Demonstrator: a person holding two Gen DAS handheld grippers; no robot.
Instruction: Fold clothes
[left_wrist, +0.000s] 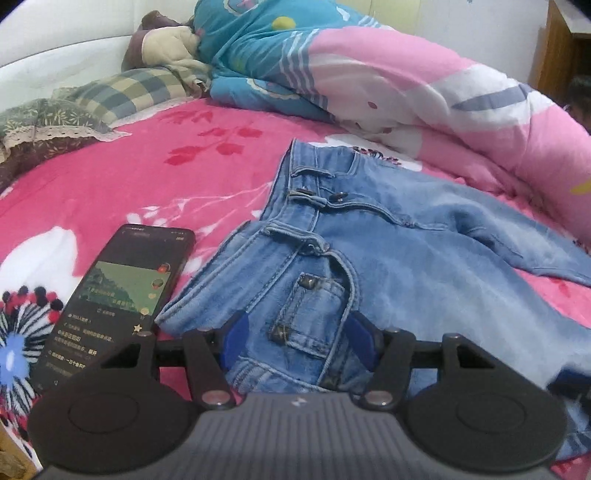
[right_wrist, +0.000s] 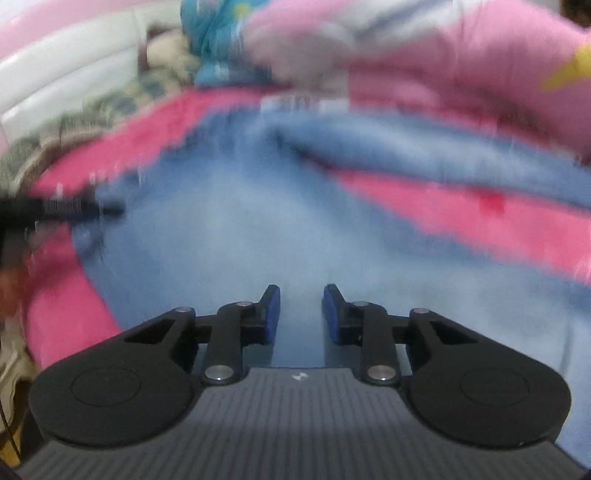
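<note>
Clamping a bunched fold of faded blue denim jeans (left_wrist: 369, 266) between its blue pads (left_wrist: 236, 339), the left gripper (left_wrist: 297, 341) holds the cloth just below the small riveted coin pocket, the fabric filling the gap between the two black fingers; the right gripper (right_wrist: 301, 314), seen in its own badly blurred view, hangs over a broad pale-blue stretch of the same jeans with its jaws parted and nothing between its pads (right_wrist: 271, 314); outward from the left gripper the waistband, with its belt loops and metal buttons, runs away toward the middle of the bed, and the legs trail off toward the bed's right side, one leg lying apart from the other with pink sheet showing between them; the jeans lie flat on a bright pink floral bedsheet (left_wrist: 147, 177) that covers the bed; just beside the waistband, toward the bed's left near corner, a black smartphone (left_wrist: 122, 295) lies face up with its screen lit, close to the denim, though whether they touch cannot be told; along the far edge of the bed a rumpled pink, white and teal quilt (left_wrist: 369, 81) is heaped, with a green-and-cream checked pillow (left_wrist: 125, 92) at the far left against a white padded headboard (left_wrist: 55, 40).
</note>
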